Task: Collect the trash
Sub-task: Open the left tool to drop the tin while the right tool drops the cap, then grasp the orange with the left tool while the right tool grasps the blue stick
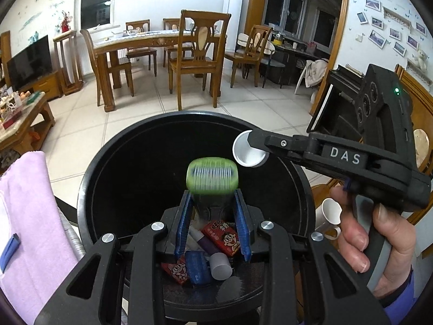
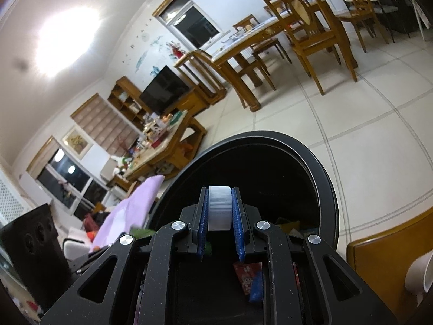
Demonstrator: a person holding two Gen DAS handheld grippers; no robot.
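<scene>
Two grippers are held over the round black plastic bin [image 1: 89,178]: the left gripper [image 1: 212,203] is spread, the blurred green ribbed cap [image 1: 212,174] released; the right gripper [image 2: 219,211] clamps a white ribbed plastic cap [image 2: 219,208]. Release near the far rim risks a bounce-out.

Open bin mouth [image 1: 89,178]; right claw [image 1: 250,149] across its rim.

A wooden dining table [image 1: 151,40] ringed by wooden chairs [image 1: 199,59] stands on the pale tiled floor [image 1: 243,103], with a dark television [image 1: 29,61] on a low cabinet, a cluttered coffee table [image 1: 24,119], a lilac cloth [image 1: 29,216] nearby and framed photos [image 1: 389,33] on the wall.
</scene>
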